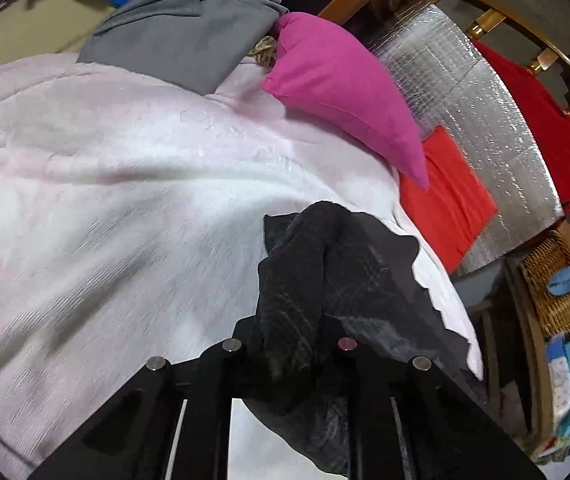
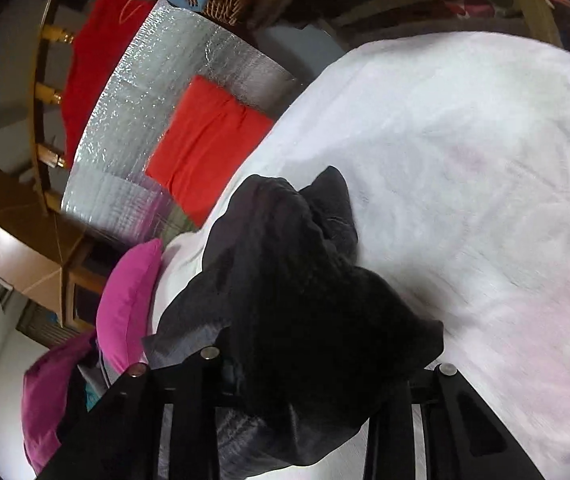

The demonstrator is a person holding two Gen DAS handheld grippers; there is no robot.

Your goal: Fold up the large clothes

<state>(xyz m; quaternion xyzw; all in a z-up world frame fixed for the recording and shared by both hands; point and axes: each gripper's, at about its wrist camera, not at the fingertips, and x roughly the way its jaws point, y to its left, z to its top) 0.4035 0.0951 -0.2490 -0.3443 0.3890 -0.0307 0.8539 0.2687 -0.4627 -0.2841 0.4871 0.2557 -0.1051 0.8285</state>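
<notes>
A black garment lies bunched on a pale pink-white bed cover, near its right edge in the left wrist view. My left gripper is shut on a fold of it, and dark cloth fills the gap between the fingers. In the right wrist view the same black garment is heaped over my right gripper. That gripper is shut on a thick bunch of the cloth, which hides its inner fingertip. The bed cover spreads out to the right of it.
A magenta pillow and a folded red-orange cloth lie by the cover's edge on a silver foil mat. A grey garment lies at the far side. A wicker basket and a red garment on a wooden rail stand beyond.
</notes>
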